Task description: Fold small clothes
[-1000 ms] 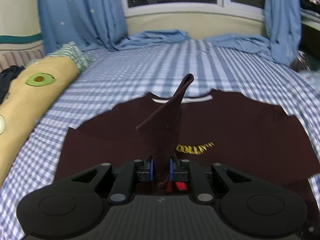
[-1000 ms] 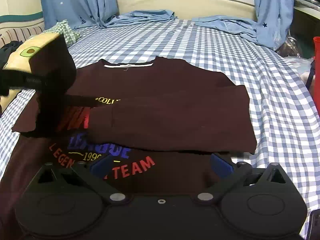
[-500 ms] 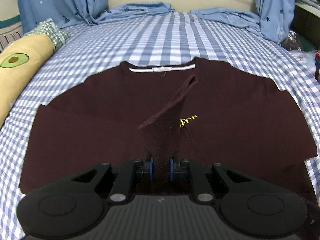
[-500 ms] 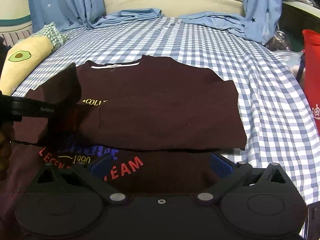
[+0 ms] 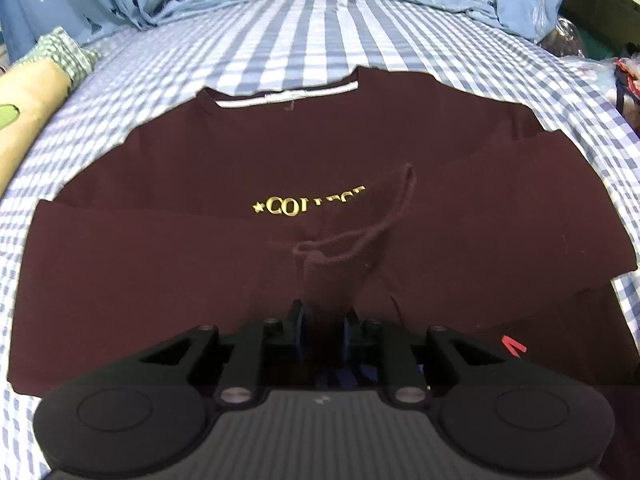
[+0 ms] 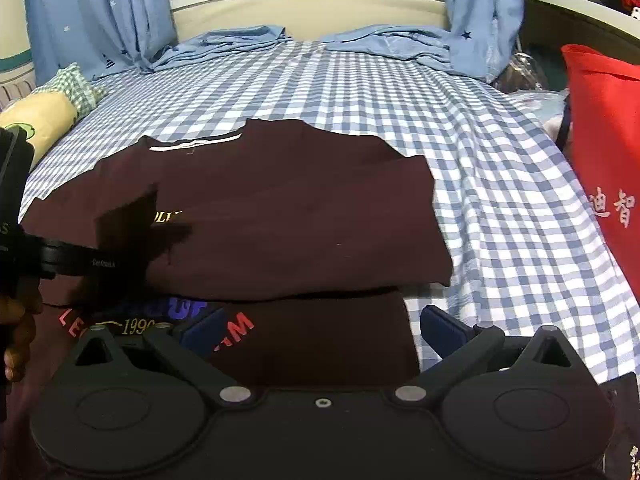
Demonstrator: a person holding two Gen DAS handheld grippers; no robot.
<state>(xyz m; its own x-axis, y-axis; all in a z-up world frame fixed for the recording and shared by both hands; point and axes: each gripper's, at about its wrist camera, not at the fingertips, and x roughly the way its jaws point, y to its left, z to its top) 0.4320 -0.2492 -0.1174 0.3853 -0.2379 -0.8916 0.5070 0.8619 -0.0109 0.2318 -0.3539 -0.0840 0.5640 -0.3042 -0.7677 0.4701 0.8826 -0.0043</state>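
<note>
A dark maroon shirt (image 5: 304, 152) lies flat on the blue checked bedsheet (image 5: 304, 24), its collar toward the window end and both sleeves folded in across the chest. In the left wrist view the left gripper (image 5: 322, 330) is pinched shut on the cuff of one sleeve (image 5: 352, 240), which humps up just in front of the fingers; the folded cloth covers the end of the gold lettering (image 5: 308, 204), so only the first letters read. The hem and lower print are cut off below this view, apart from a sliver of red at the right.

The right wrist view shows what the other hides: the lower print in red and blue (image 6: 192, 316), partly covered by the folded sleeves (and half in shadow). The right gripper (image 6: 320, 328) hangs above the shirt's lower part with its blue fingers (image 6: 444, 326) wide apart, holding nothing. Only this view takes in the red bag (image 6: 604, 168) to the right of the shirt. A yellow pillow (image 6: 40, 124) lies to the shirt's left, cut off by the edge.
</note>
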